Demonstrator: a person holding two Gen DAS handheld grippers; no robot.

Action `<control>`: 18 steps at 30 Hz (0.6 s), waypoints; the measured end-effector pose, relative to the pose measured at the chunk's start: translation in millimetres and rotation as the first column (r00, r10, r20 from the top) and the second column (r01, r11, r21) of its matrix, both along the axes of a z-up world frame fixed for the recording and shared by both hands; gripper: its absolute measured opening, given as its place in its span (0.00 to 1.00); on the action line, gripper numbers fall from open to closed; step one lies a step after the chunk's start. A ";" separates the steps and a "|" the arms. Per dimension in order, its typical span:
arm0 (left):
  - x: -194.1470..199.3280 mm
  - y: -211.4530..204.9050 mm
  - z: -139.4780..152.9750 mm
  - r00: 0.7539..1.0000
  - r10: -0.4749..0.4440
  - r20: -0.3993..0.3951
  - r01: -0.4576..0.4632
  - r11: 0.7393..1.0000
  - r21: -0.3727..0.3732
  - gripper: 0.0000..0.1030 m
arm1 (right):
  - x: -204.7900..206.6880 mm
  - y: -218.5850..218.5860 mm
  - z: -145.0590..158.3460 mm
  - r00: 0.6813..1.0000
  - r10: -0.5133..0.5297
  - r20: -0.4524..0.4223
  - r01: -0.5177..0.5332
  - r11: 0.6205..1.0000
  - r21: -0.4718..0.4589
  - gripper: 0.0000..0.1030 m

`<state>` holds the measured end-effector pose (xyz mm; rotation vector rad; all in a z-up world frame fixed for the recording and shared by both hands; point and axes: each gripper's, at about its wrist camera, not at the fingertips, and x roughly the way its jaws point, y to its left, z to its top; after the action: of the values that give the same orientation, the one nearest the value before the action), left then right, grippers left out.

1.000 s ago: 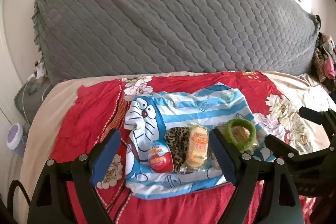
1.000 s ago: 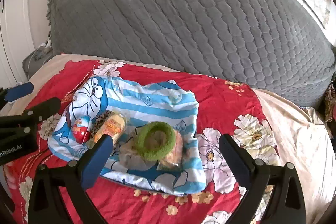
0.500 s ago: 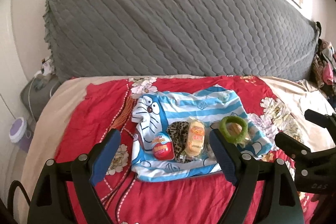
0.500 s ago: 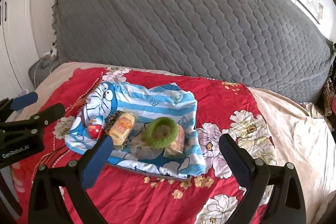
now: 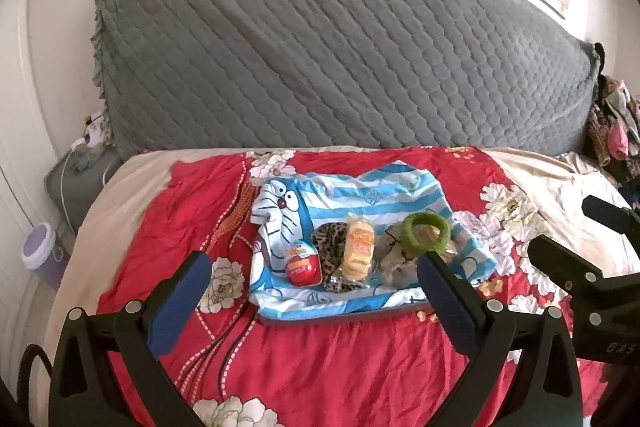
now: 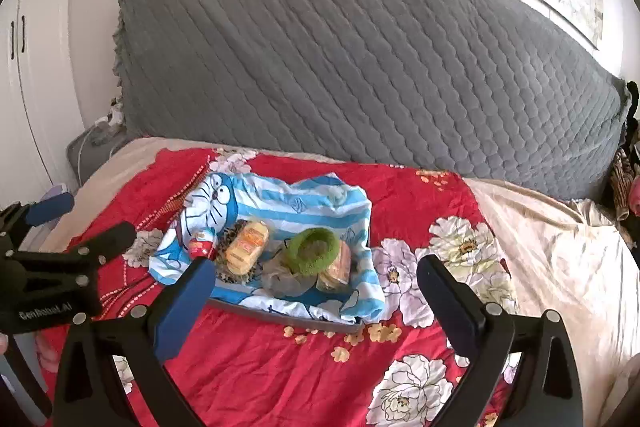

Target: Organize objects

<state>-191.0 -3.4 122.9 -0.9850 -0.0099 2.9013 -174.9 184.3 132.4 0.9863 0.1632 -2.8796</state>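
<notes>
A blue-and-white striped cartoon cloth (image 5: 360,195) (image 6: 304,203) covers a grey tray (image 5: 340,317) (image 6: 280,319) on the bed. On it lie a red egg-shaped toy (image 5: 303,268) (image 6: 200,247), a leopard-print item (image 5: 329,247), a yellow wrapped snack (image 5: 358,253) (image 6: 246,247), a crumpled clear wrapper (image 6: 282,277) and a green fuzzy ring (image 5: 425,235) (image 6: 314,251) on top of another wrapped snack (image 6: 340,267). My left gripper (image 5: 314,297) is open and empty, held back from the tray's near edge. My right gripper (image 6: 314,293) is open and empty, also short of the tray.
A red floral sheet (image 5: 180,219) covers the bed over a beige sheet (image 6: 560,247). A large grey quilted headboard cover (image 5: 340,59) stands behind. A purple-lidded container (image 5: 40,255) and a grey bedside surface (image 5: 76,179) are at the left. Clothes (image 5: 616,135) pile at the right.
Both grippers have pulled back and risen from the tray. The objects look smaller and farther away. Nothing on the cloth has moved.
</notes>
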 end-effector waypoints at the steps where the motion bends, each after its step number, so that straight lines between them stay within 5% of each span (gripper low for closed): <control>1: 2.1 1.0 0.8 1.000 -0.003 -0.002 0.003 1.000 -0.005 1.00 | 2.3 -0.4 2.1 1.000 0.003 -0.006 -0.003 1.000 -0.001 0.99; 18: 36.6 -5.8 4.9 0.999 0.008 -0.039 -0.008 1.000 -0.016 1.00 | 30.2 -2.2 8.1 0.998 0.040 -0.053 -0.042 0.998 -0.036 0.99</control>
<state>-154.4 -9.2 127.8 -0.9333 0.0122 2.9315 -144.7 182.1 140.5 0.8909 0.1311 -2.8620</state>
